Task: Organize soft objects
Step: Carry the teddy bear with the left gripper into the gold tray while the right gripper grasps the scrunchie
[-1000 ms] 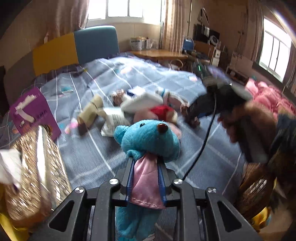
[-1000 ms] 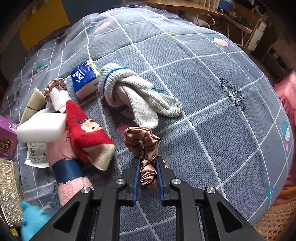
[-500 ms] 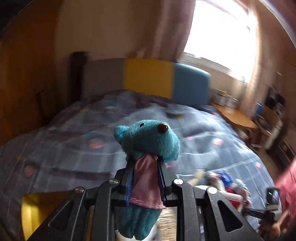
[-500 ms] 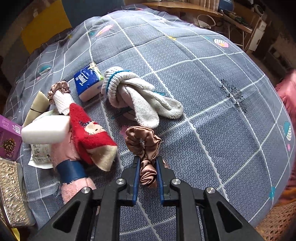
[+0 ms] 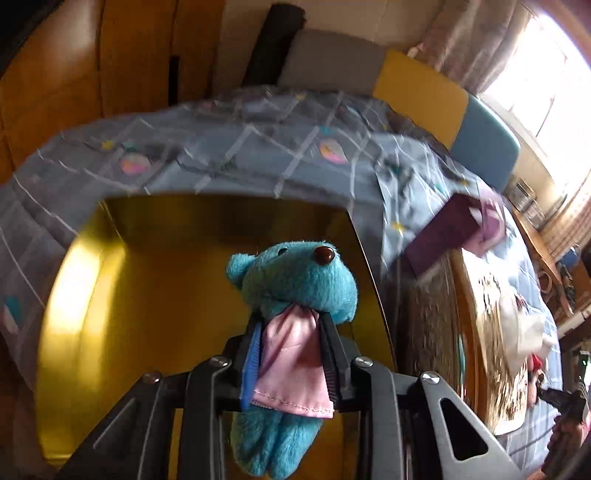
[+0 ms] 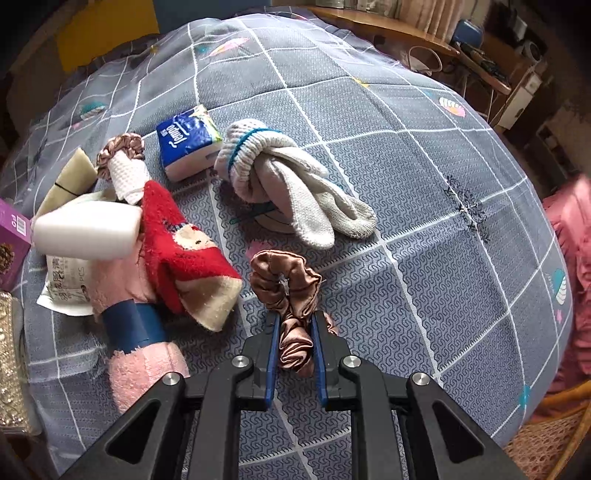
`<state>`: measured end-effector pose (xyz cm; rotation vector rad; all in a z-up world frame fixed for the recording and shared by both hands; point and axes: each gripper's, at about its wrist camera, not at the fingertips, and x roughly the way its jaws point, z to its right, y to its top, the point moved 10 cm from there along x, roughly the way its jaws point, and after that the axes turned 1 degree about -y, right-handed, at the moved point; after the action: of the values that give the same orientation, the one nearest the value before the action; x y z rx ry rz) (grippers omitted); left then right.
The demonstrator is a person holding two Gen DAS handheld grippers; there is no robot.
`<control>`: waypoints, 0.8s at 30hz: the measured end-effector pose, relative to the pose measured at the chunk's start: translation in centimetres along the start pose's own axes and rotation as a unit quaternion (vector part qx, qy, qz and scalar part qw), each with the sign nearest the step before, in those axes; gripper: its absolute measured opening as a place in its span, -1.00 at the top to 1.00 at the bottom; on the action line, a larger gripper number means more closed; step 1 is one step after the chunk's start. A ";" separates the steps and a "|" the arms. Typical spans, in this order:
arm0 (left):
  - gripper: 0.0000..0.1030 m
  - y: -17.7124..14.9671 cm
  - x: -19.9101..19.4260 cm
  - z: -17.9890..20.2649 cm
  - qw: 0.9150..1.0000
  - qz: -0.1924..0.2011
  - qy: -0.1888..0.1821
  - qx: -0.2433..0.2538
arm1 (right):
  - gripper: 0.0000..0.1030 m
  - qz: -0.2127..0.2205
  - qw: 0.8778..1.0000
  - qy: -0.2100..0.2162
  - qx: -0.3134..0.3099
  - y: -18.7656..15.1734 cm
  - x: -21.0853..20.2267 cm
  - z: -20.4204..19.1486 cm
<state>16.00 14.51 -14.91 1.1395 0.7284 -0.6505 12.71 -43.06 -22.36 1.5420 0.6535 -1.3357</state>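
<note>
My left gripper (image 5: 291,328) is shut on a small blue plush bear (image 5: 295,280) with a pink cape and holds it above a gold tin box (image 5: 147,273) on the bed. My right gripper (image 6: 295,328) is shut on a brown satin scrunchie (image 6: 286,284) just above the grey checked quilt (image 6: 424,184). On the quilt beyond it lie white knitted socks (image 6: 288,184), a red sock (image 6: 181,236), a pink sock with a blue band (image 6: 136,332), a white foam block (image 6: 88,229), a second scrunchie on a white roll (image 6: 123,162) and a blue tissue pack (image 6: 188,140).
A purple box (image 5: 454,232) and a glittery gold lid (image 5: 476,332) lie right of the gold tin. A padded headboard (image 5: 406,88) stands behind the bed. A wooden desk (image 6: 406,33) and a wicker chair (image 6: 546,435) stand beside the bed. A pink blanket (image 6: 576,277) lies at right.
My left gripper has swung left with the bear, from over the pile of soft things to above the gold tin. My right gripper has kept hold of the scrunchie and barely moved.
</note>
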 end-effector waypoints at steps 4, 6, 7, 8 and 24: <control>0.29 -1.6 1.2 0.7 1.000 -0.018 -0.021 -0.003 | 0.76 -0.001 1.000 0.006 -0.016 -1.0 -0.7 -1.7; 0.20 -2.0 0.5 1.2 1.000 -0.013 -0.021 0.003 | 0.77 0.003 1.000 0.007 -0.022 -1.7 -1.6 -2.4; 0.20 -2.1 0.2 1.3 1.000 -0.009 -0.020 0.010 | 0.79 0.007 1.000 0.007 -0.025 -1.9 -2.0 -2.7; 0.20 -2.2 0.0 1.4 1.000 -0.004 -0.019 0.014 | 0.80 0.011 1.000 0.008 -0.026 -2.1 -2.3 -2.9; 0.20 -3.4 -4.6 2.0 0.997 0.037 0.001 0.062 | 0.82 0.059 0.989 0.133 -0.023 -1.9 -8.4 -5.4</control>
<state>10.93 11.99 -12.65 1.2748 0.6524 -0.6383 11.25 -35.84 -15.33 1.7103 0.7388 -1.0291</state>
